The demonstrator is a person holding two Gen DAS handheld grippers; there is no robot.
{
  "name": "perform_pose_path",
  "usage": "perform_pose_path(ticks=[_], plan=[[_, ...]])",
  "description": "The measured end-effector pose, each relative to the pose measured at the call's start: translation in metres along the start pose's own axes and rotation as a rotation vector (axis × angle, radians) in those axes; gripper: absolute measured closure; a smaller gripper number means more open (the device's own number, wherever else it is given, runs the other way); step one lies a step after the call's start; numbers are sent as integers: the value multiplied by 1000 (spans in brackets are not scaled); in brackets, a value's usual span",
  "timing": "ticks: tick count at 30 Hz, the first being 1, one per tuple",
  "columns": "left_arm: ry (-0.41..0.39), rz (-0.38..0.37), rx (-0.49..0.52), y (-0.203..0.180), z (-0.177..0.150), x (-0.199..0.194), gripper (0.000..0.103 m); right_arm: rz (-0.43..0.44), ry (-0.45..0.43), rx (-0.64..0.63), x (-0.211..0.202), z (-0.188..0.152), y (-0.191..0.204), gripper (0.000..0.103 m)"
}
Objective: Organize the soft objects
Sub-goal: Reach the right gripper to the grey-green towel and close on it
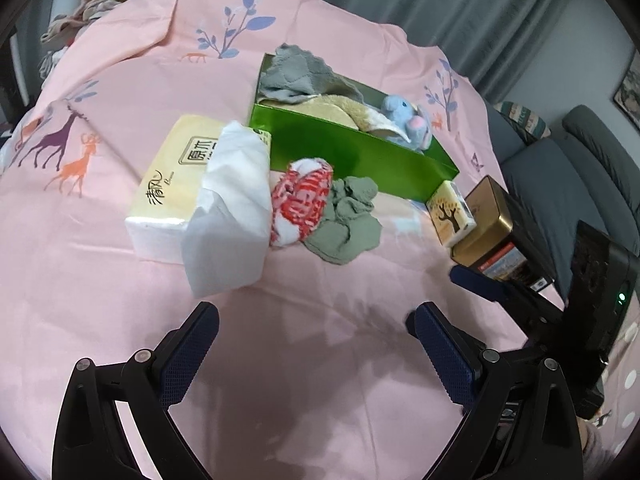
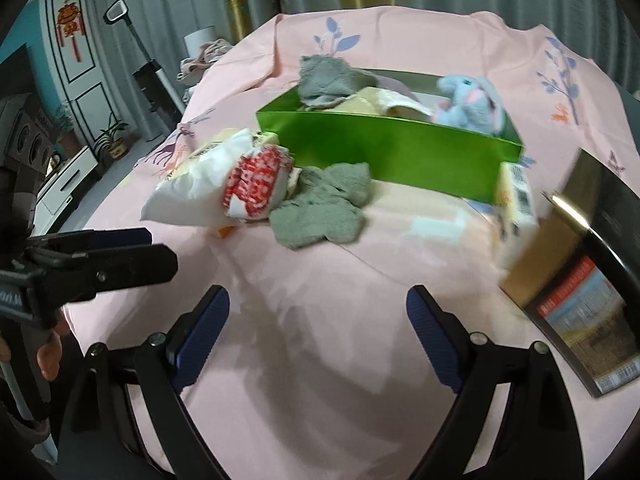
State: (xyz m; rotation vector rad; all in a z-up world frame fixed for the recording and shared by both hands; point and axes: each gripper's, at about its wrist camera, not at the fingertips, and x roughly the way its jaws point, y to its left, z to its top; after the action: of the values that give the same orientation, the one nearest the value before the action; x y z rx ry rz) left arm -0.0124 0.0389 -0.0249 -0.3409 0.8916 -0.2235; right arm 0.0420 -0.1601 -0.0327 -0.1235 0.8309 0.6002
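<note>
A green box (image 1: pixel 352 152) (image 2: pixel 384 148) sits on the pink sheet and holds a grey cloth (image 1: pixel 296 72), a beige towel (image 1: pixel 332 108) and a blue plush toy (image 1: pixel 408 120) (image 2: pixel 468 104). In front of it lie a red-and-white rolled cloth (image 1: pixel 304 200) (image 2: pixel 256 184) and a crumpled grey-green cloth (image 1: pixel 348 220) (image 2: pixel 320 212), touching each other. My left gripper (image 1: pixel 314 320) (image 2: pixel 160 252) is open and empty, short of the cloths. Beside it, my right gripper (image 2: pixel 318 304) (image 1: pixel 480 284) is also open and empty, facing the grey-green cloth.
A yellow tissue pack (image 1: pixel 176 184) with a white tissue (image 1: pixel 228 208) pulled out lies left of the cloths. To the right stand a small tree-print tissue pack (image 1: pixel 450 212) and a gold-and-black tin (image 1: pixel 492 224) (image 2: pixel 580 280). A grey sofa (image 1: pixel 580 168) flanks the bed.
</note>
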Motion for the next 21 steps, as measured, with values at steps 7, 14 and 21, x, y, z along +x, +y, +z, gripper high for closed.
perform_pose_path(ticks=[7,14,21], plan=[[-18,10,-13,10,6,1,5,14,31,-27,40,30,-4,27],[-28,10,-51,29,12,1,5,24,103,-28,77,45,-10,65],[-7,-18,-59,28,11,6,5,58,82,27,62,38,-16,91]])
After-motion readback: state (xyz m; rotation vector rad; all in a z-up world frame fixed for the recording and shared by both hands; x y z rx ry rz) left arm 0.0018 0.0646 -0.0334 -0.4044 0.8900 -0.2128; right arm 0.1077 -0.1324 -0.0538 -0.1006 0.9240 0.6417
